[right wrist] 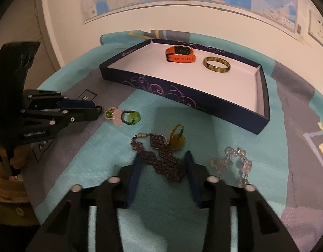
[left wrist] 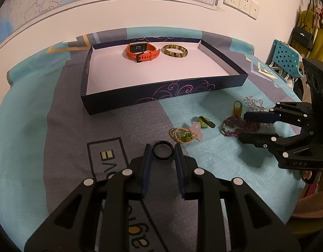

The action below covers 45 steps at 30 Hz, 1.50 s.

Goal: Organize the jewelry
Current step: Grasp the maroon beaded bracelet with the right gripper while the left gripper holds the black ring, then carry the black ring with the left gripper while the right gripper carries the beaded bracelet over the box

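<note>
A dark blue tray point(left wrist: 161, 93) with a white floor holds an orange watch point(left wrist: 142, 51) and a mottled green bangle point(left wrist: 175, 51); both also show in the right wrist view, the watch point(right wrist: 180, 55) and the bangle point(right wrist: 217, 64). My left gripper point(left wrist: 163, 152) is shut on a black ring point(left wrist: 163, 151) just above the cloth. My right gripper point(right wrist: 163, 161) is open, its jaws astride a purple bead necklace point(right wrist: 161, 157) that lies on the cloth. A clear crystal bracelet point(right wrist: 237, 166) lies to its right.
Loose pieces lie on the teal and grey cloth: a yellow pendant point(right wrist: 178, 138), green pendants on cords point(right wrist: 132, 116), a pink stone and gold bangles point(left wrist: 182, 134). A blue chair point(left wrist: 287, 58) stands at the table's right edge. The wall is close behind the tray.
</note>
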### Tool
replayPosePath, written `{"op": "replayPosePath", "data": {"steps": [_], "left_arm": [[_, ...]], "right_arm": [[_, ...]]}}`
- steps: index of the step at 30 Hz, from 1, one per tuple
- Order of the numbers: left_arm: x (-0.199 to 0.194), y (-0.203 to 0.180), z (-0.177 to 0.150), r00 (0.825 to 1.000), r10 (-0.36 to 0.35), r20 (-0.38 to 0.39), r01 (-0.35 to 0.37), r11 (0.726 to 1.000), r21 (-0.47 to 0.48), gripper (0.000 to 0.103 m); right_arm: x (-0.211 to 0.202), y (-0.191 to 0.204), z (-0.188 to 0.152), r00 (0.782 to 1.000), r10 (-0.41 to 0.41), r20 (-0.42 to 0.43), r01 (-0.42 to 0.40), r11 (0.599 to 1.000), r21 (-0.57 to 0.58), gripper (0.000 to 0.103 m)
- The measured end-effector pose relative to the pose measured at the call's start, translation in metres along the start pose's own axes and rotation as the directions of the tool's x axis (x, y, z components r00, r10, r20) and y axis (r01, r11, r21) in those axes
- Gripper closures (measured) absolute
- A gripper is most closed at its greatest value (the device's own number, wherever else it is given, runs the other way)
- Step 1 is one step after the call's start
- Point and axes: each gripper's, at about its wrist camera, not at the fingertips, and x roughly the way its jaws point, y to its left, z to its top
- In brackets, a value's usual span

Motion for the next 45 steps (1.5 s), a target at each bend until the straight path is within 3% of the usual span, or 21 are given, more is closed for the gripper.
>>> {"op": "replayPosePath", "data": {"steps": [5, 23, 45], "left_arm": [[-0.001, 0.001, 0.000, 1.000, -0.005, 0.004, 0.005, 1.000, -0.002, 0.081], [-0.019, -0.006, 0.014, 0.997, -0.016, 0.069, 0.014, 1.000, 0.026, 0.081], [-0.012, -0.002, 0.069, 0.991, 0.005, 0.131, -0.014, 0.998, 0.068, 0.081]], "right_arm": [[-0.004, 0.000, -0.001, 0.999, 0.031, 0.009, -0.031, 0.999, 0.011, 0.097], [-0.044, -0.015, 0.019, 0.989, 0.054, 0.136, -0.060, 0.997, 0.039, 0.097], [-0.043, -0.037, 0.065, 0.979, 0.035, 0.203, -0.039, 0.999, 0.019, 0.097]]}}
